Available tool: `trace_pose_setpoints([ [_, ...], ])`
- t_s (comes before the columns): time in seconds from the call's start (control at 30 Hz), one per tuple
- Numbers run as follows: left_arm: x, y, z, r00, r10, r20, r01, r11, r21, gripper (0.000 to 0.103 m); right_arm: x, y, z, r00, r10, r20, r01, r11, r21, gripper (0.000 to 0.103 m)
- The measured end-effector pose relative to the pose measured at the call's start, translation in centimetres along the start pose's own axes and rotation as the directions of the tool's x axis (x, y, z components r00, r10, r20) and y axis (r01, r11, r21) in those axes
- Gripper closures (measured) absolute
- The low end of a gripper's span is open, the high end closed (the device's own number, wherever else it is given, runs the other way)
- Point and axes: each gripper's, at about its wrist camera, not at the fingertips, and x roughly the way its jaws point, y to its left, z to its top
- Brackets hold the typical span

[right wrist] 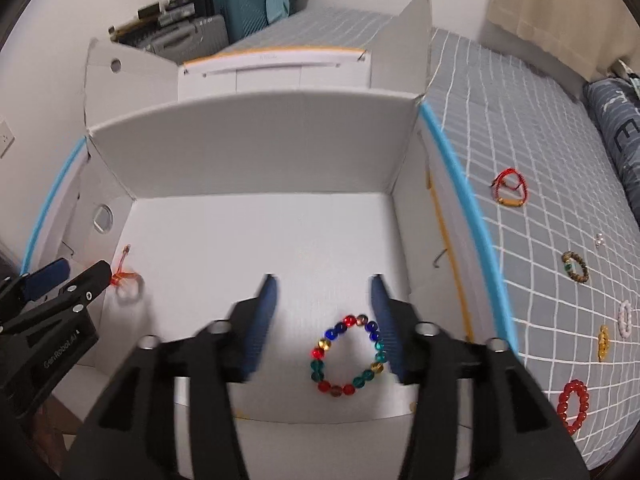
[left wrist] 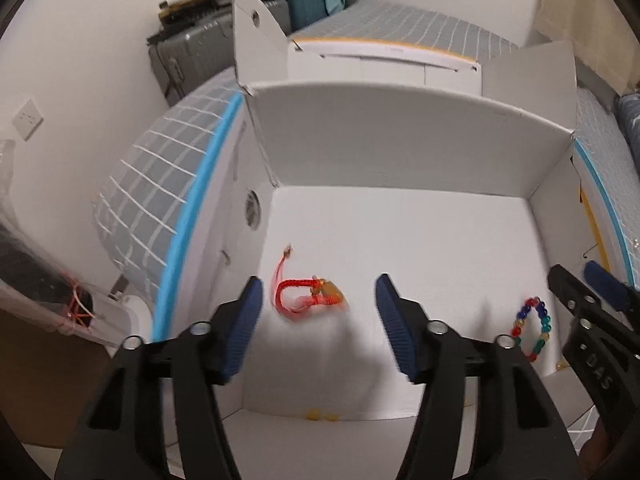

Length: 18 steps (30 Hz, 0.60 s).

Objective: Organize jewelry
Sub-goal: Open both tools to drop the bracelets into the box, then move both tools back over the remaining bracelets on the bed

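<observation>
A white open box stands on the bed. On its floor lie a red cord bracelet with a gold charm at the left and a multicoloured bead bracelet at the right. My left gripper is open and empty, hovering just above the red cord bracelet. My right gripper is open and empty above the bead bracelet. Each gripper shows at the edge of the other's view: the right one and the left one.
Several bracelets lie on the grey checked bedspread right of the box: a red cord one, a brown bead one, a white one, a gold one, a red bead one. Suitcases stand behind.
</observation>
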Motion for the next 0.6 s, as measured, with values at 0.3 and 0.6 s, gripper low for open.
trace_pose_setpoints([
  [0.3,-4.1,-0.8,-0.4,0.993,-0.022,0.118,0.024,1.000,-0.013,0.006,-5.1,-3.7,0.2,0.991,-0.040,0.128,0.038,0.999,0.023,0.017],
  [0.6,-7.5,-7.3,-0.9,0.982,-0.073,0.173,0.055,0.993,0.105,0.006,-8.1,-10.3,-0.7,0.979,-0.118,0.169,0.114,0.993,0.032,0.008],
])
